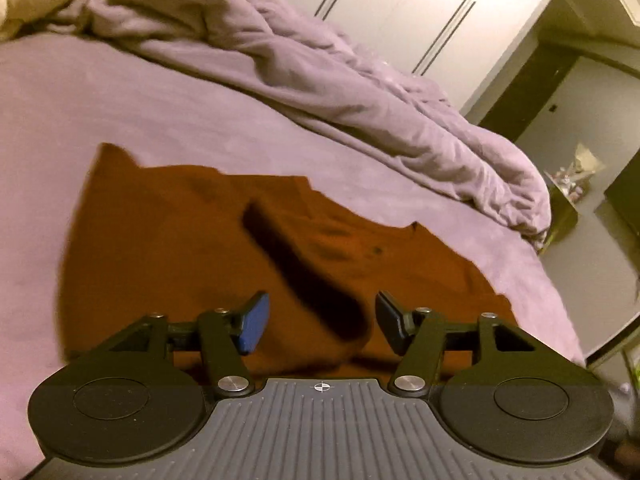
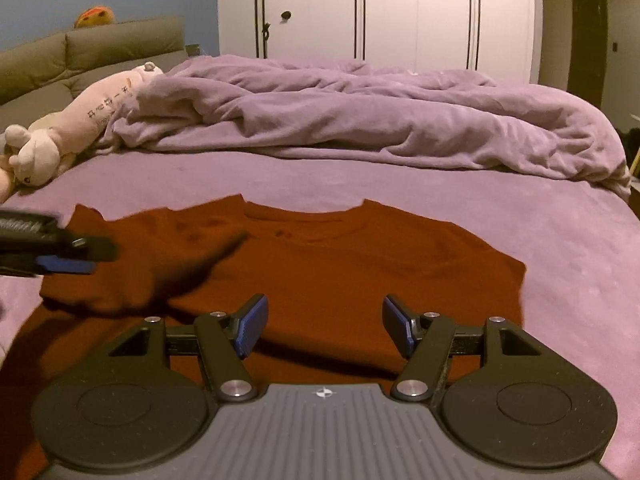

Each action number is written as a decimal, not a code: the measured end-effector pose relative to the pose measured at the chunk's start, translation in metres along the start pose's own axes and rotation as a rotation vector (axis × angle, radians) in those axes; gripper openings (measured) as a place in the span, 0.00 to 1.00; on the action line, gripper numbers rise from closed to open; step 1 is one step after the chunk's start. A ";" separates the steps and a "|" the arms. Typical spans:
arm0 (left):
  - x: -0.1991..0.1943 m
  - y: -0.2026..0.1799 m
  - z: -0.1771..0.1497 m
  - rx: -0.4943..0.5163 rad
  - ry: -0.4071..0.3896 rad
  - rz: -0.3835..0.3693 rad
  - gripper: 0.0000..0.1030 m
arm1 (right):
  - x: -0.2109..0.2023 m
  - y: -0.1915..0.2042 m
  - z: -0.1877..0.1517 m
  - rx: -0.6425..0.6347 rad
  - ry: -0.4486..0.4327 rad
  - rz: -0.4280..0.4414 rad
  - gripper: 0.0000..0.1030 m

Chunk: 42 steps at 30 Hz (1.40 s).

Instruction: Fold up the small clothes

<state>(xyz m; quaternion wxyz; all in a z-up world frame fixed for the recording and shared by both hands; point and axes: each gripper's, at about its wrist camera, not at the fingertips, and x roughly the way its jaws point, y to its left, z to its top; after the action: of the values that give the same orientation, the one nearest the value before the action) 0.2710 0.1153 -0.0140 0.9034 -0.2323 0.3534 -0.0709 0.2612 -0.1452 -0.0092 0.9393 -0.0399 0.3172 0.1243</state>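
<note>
Surroundings: a purple bed (image 2: 520, 216) fills both views; a crumpled purple duvet (image 2: 360, 120) is heaped along its far side, well apart from the shirt.
Toy: a pale plush toy (image 2: 80, 124) lies at the far left of the bed, its lower end touching the duvet.
Headboard: an olive padded headboard (image 2: 100, 52) stands behind the toy, with an orange object (image 2: 94, 18) on top of it.
Wardrobe: a white wardrobe (image 2: 380, 12) with dark vertical handles stands beyond the bed.
Obstructions: nothing lies on the shirt; a dark shadow crosses its left part.
Writing: dark characters run along the toy's body, too small to read.
Shirt: a rust-red shirt (image 2: 340, 264) lies front up and nearly flat on the near part of the bed, with its round neckline toward the duvet. In the right wrist view, its left part is rumpled, while its right edge is straight.
Left gripper (image 1: 320, 320): jaws apart with nothing between the blue pads. It hovers over the shirt's left side. In the right wrist view it appears at the left edge (image 2: 76, 260), blurred.
Right gripper (image 2: 324, 328): jaws apart and empty. It is held above the shirt's near edge and points toward the neckline.
</note>
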 end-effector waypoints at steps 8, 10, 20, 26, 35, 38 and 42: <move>0.068 0.004 0.017 -0.120 0.069 -0.022 0.26 | -0.017 -0.031 -0.019 0.023 0.027 -0.101 0.66; 0.076 -0.003 0.017 -0.110 0.081 -0.015 0.09 | -0.022 -0.047 -0.024 0.061 0.033 -0.128 0.66; 0.049 -0.071 -0.027 0.162 0.092 -0.209 0.50 | -0.039 -0.088 -0.030 0.183 0.008 -0.145 0.67; -0.001 -0.043 -0.048 0.247 0.005 0.058 0.66 | -0.026 -0.078 -0.013 0.180 0.017 -0.021 0.67; -0.024 0.017 -0.069 0.185 0.024 0.247 0.72 | 0.073 -0.055 0.017 0.291 0.187 0.140 0.58; -0.029 0.027 -0.064 0.172 -0.005 0.258 0.71 | 0.091 -0.058 0.019 0.390 0.218 0.186 0.44; -0.025 0.033 -0.059 0.145 -0.009 0.259 0.71 | 0.096 -0.064 0.017 0.511 0.218 0.240 0.44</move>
<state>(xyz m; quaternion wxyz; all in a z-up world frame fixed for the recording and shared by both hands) 0.2121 0.1296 -0.0521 0.9210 -0.1193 0.3702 0.0223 0.3608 -0.1841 -0.0541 0.8579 0.2223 0.4397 0.1456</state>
